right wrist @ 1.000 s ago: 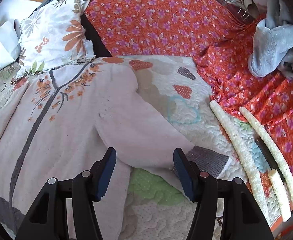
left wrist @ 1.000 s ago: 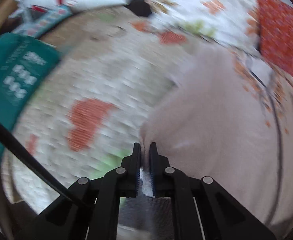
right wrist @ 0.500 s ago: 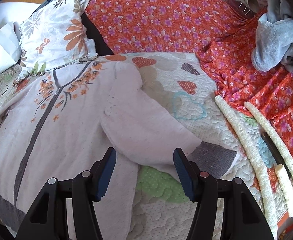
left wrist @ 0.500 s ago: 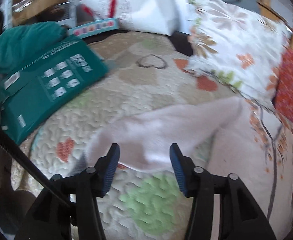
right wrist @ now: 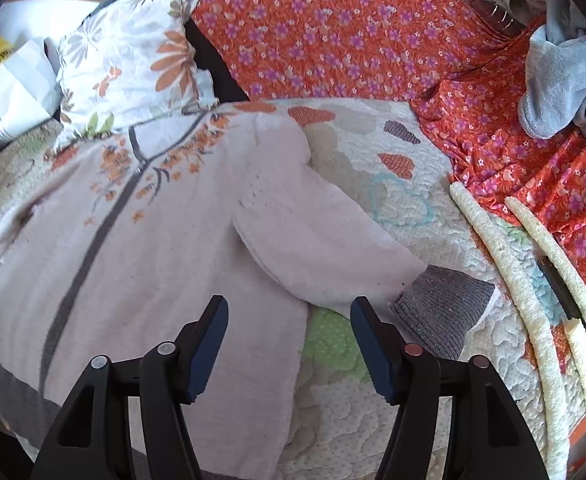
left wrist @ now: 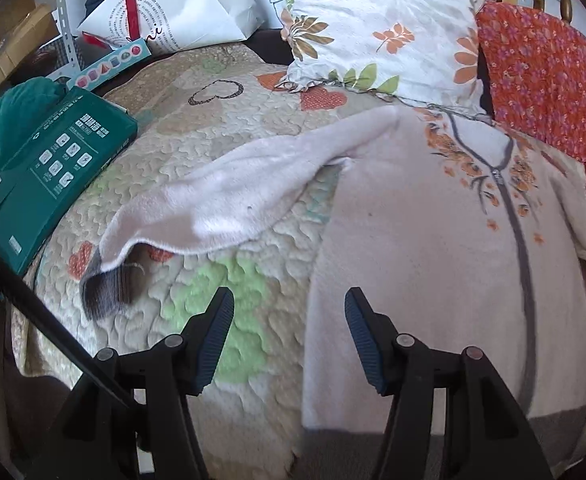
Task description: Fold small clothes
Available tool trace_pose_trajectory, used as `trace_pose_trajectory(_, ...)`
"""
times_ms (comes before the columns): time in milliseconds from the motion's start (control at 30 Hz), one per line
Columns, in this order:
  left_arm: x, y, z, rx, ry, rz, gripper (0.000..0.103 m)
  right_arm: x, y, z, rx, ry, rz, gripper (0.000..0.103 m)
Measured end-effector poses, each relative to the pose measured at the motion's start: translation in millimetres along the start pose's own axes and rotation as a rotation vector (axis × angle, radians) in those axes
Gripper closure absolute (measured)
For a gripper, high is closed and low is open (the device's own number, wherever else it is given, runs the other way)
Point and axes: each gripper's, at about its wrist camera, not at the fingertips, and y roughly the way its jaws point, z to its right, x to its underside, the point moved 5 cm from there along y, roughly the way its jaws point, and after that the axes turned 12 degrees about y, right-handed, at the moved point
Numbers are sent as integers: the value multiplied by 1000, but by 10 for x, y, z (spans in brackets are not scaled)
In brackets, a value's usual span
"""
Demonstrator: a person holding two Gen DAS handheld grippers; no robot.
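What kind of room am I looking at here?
Probably a bedroom at home: a pale pink zip-up fleece jacket lies on a heart-patterned quilted bedspread, with a floral pillow behind.

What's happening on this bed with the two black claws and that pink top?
A person is folding a pale pink fleece zip-up top that lies spread flat, front up, on a quilted heart-patterned bedspread. Both sleeves are stretched out to the sides, the left sleeve and the right sleeve. The left claw and the right claw hover open above the top's lower edges, holding nothing. No fold has been made yet.
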Motion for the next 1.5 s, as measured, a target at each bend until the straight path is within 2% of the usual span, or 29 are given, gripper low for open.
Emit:
trace_pose_trajectory(67,62,-203,85,19,-7,2,45,-13,22,-16,-17,12,-8,34)
trace_pose_trajectory(200,130,-562,194,16,5,40,35,-46,4,-66,-56,32,-22,34)
trace_pose_trajectory(333,165,-727,155,-5,3,76,23,-26,-167,-118,-112,34,-21,34)
trace_pose_trajectory(433,208,-597,7,9,-28,68,23,157,-257,-22,-161,91,-71,30)
trace_pose_trajectory(500,287,-372,-136,29,-66,17,23,399,-257,131,-183,155,-141,30)
trace_pose_trajectory(633,531,130,-329,126,-160,-123,24,649,-193,307,-207,237,-233,30)
trace_pose_trajectory(700,669,315,-320,203,-195,-182,29,712,-161,336,-230,274,-266,36)
trace_pose_trajectory(800,699,298,-224,187,-149,-143,29,860,-90,280,-272,317,-316,41)
trace_pose_trajectory(900,739,279,-27,192,-92,-126,29,918,-74,99,-225,251,-288,42)
trace_pose_trajectory(933,763,269,65,191,-63,-123,30,925,-80,16,-221,225,-277,45)
trace_pose_trajectory(967,787,271,144,194,-38,-121,35,936,-80,-6,-218,211,-269,61)
trace_pose_trajectory(1000,794,250,208,181,-3,-117,58,948,-79,-26,-207,199,-265,77)
trace_pose_trajectory(1033,784,226,263,168,29,-118,84,947,-80,-29,-192,187,-255,82)
trace_pose_trajectory(1067,780,193,283,190,39,-130,97,936,-87,-9,-201,193,-255,95)
trace_pose_trajectory(1133,774,100,240,221,-4,-151,97,915,-122,55,-220,226,-273,95)
trace_pose_trajectory(1233,813,-184,137,236,-16,-125,97,952,-310,182,-242,264,-311,96)
trace_pose_trajectory(1367,938,-387,47,270,-53,-129,96,1139,-549,245,-258,270,-386,96)
trace_pose_trajectory(1433,970,-424,69,286,-61,-134,95,1196,-572,244,-272,281,-447,93)
trace_pose_trajectory(1500,972,-504,62,294,-67,-123,92,1135,-632,279,-298,315,-468,90)
